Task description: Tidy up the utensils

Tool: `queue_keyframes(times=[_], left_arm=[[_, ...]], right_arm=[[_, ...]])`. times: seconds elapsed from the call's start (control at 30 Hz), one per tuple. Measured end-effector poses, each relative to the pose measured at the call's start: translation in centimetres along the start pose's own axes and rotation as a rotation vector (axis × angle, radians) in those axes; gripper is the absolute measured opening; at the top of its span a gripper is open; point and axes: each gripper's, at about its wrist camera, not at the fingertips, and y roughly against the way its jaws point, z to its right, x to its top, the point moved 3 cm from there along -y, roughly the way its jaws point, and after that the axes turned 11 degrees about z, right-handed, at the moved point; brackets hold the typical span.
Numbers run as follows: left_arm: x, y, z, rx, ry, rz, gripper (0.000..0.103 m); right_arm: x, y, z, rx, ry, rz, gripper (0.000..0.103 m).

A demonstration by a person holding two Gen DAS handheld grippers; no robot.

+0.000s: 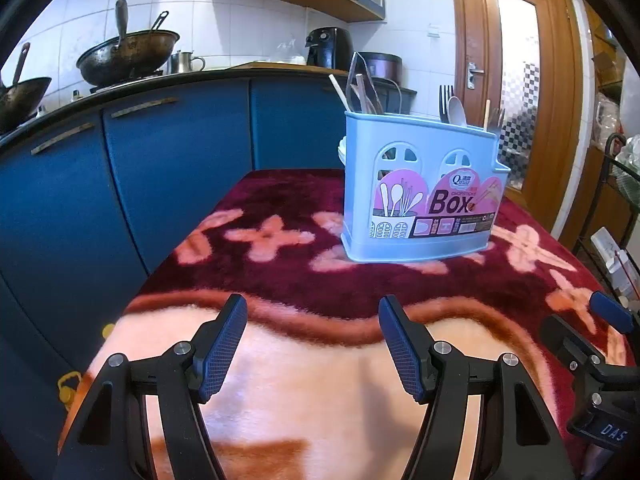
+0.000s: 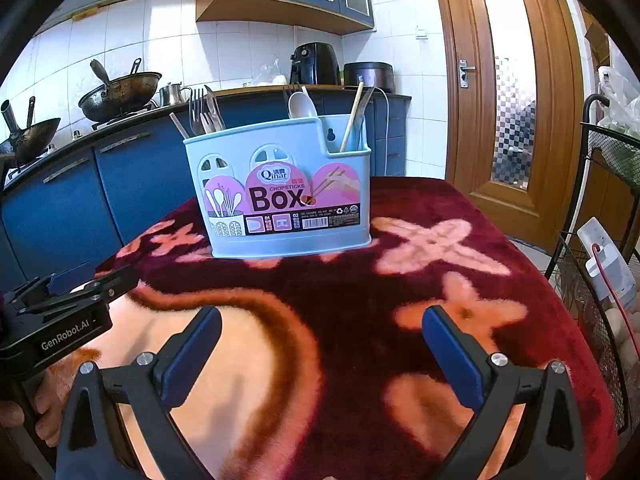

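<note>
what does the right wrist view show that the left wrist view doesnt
Only the right wrist view shows the keyhole slot on the holder's back wall, the barcode on its label, and the person's fingers under the left gripper. Only the left wrist view shows yellow pieces beside the table edge. Both show the blue utensil box upright on the red floral cloth, a white spoon, a fork, and both grippers open and empty.
</note>
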Motion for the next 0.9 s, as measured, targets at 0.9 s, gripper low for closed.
queue_keyframes(times=[0.9], left_arm=[[0.16,0.07,0.07,-0.011,0.005,0.001,0.07]], right_arm=[[-0.15,-0.05,-0.1,-0.001,-0.004,-0.005,0.102]])
